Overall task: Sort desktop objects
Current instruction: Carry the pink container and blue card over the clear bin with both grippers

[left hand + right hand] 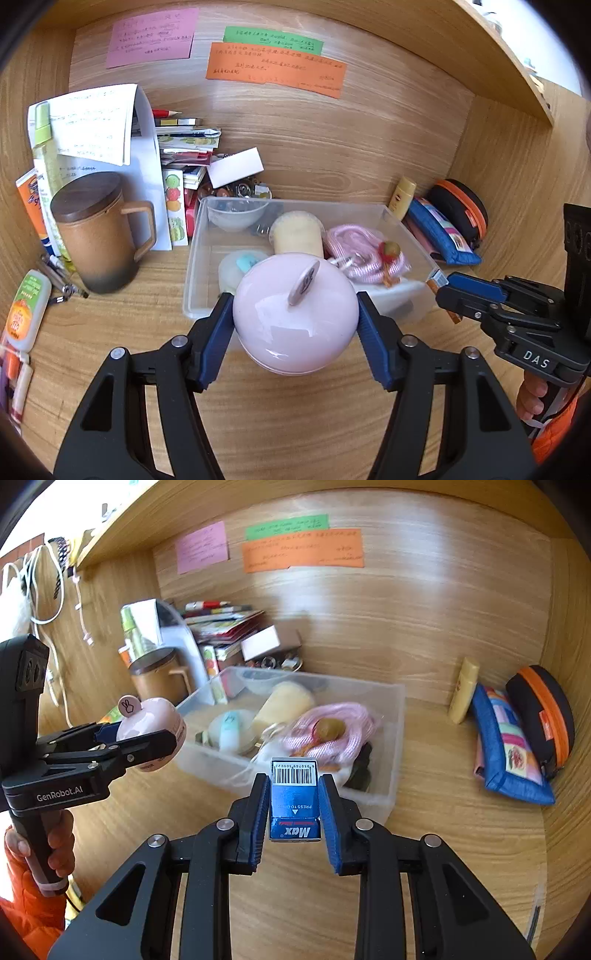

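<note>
Above the near edge of the clear plastic bin (399,218), both grippers hang loaded. The left gripper (295,325) stands about half open, its blue pads pressed on either side of a round pink container (291,325) with a small disc charm on its lid. The right gripper (294,805) is nearly closed, pinching a small blue box marked "Max" (294,801) with the barcode end pointing away.

The bin already holds a pink coiled cable (332,731), a pale yellow cup (297,236) and a few small pieces, so free floor is scarce; the near left corner looks the most open.

To place well, I would bring one hand in at a time, so the two tools do not knock together over the narrow bin. The round container is smooth and could roll or slip, so it should touch the bin floor before the pads part. The box is light and flat-sided; lowering it level beside the cable should keep it from tipping.
</note>
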`<state>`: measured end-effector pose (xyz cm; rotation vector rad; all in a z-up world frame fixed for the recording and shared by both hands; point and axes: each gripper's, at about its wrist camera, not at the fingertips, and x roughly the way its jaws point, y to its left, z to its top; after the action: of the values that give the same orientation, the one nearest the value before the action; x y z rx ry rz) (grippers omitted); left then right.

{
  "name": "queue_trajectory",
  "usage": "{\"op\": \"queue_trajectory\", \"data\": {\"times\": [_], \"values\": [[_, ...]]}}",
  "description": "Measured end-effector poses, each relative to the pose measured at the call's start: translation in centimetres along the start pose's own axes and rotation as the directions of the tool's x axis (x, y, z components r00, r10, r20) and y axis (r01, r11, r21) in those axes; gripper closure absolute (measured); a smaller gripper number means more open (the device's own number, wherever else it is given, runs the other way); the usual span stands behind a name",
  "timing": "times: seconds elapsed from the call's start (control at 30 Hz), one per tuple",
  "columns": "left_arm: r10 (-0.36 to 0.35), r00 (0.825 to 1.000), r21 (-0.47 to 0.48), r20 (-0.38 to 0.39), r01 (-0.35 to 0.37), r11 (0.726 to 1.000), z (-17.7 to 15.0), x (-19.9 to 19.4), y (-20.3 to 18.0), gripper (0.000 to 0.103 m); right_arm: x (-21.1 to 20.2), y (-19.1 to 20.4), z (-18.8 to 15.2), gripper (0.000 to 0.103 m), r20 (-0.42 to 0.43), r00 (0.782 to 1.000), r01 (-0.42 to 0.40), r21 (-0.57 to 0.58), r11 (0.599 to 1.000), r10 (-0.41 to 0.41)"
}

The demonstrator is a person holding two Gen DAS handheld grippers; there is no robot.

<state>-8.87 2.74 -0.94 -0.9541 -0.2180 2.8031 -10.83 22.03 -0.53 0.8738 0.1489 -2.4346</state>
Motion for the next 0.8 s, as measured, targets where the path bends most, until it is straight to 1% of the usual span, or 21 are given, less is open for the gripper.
{"op": "queue_trajectory", "data": {"times": [0.2, 0.43, 0.6, 0.8], "values": [[-0.020, 1.000, -0.008, -0.014, 0.020, 1.000, 1.4, 1.6, 0.4, 0.039, 1.0, -0.4, 1.6, 0.078, 0.008, 1.000, 0.010, 0.010, 1.000, -0.010], [-0.040, 0.998, -0.011, -0.039, 0.040, 0.999, 2.1, 3.4, 0.6, 0.039, 3.3, 0.4, 2.9, 0.078, -0.017, 1.000, -0.007, -0.006, 1.000, 0.007], [-0.038, 0.998, -0.026, -0.054, 0.037, 0.999, 2.3, 4.4, 1.4, 0.039, 5.2, 1.4, 3.4, 0.078, -0.047, 0.999, -0.013, -0.036, 0.999, 0.011], [-0.029, 0.997, -0.054, -0.068, 0.026, 0.998, 2.2, 5.2, 2.5, 0.040, 7.4, 2.0, 4.0, 0.078, -0.077, 0.997, -0.023, -0.045, 0.999, 0.019]]}}
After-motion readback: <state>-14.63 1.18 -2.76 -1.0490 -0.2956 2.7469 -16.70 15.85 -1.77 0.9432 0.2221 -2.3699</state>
